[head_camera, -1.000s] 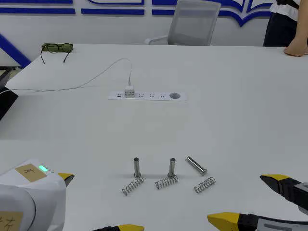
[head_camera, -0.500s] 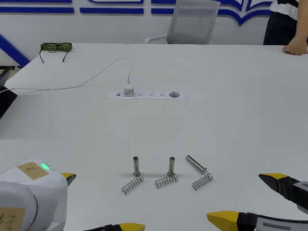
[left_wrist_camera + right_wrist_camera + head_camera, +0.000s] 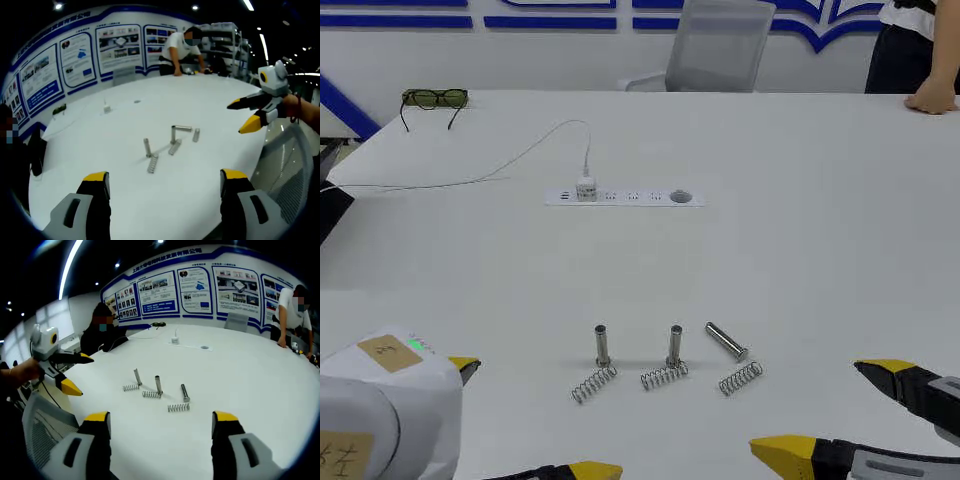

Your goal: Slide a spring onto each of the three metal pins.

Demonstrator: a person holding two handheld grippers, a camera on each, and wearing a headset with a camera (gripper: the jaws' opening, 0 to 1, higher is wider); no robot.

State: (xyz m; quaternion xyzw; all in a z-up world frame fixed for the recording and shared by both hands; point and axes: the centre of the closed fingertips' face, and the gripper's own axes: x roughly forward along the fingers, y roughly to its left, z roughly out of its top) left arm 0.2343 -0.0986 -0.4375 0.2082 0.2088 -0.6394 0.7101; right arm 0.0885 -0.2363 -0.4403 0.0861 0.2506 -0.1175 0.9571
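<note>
Two metal pins [image 3: 602, 345] [image 3: 675, 345] stand upright on the white table, and a third pin [image 3: 726, 341] lies on its side to their right. One spring lies loose by each: left spring [image 3: 594, 383], middle spring [image 3: 664, 375], right spring [image 3: 740, 378]. My left gripper [image 3: 525, 420] hovers open at the bottom left, short of the parts. The right gripper [image 3: 820, 410] is open at the bottom right. The left gripper view has the pins [image 3: 173, 134] and springs [image 3: 153, 163] ahead of the gripper [image 3: 164, 176]. The right gripper [image 3: 161, 416] faces the lying pin [image 3: 184, 392].
A white power strip [image 3: 625, 197] with a plugged cable lies mid-table. Green glasses [image 3: 435, 99] rest at the far left edge. A grey chair [image 3: 715, 45] stands behind the table, and a person [image 3: 915, 50] leans on the far right corner.
Only the head camera has drifted a little. Pins, springs and both grippers keep their places.
</note>
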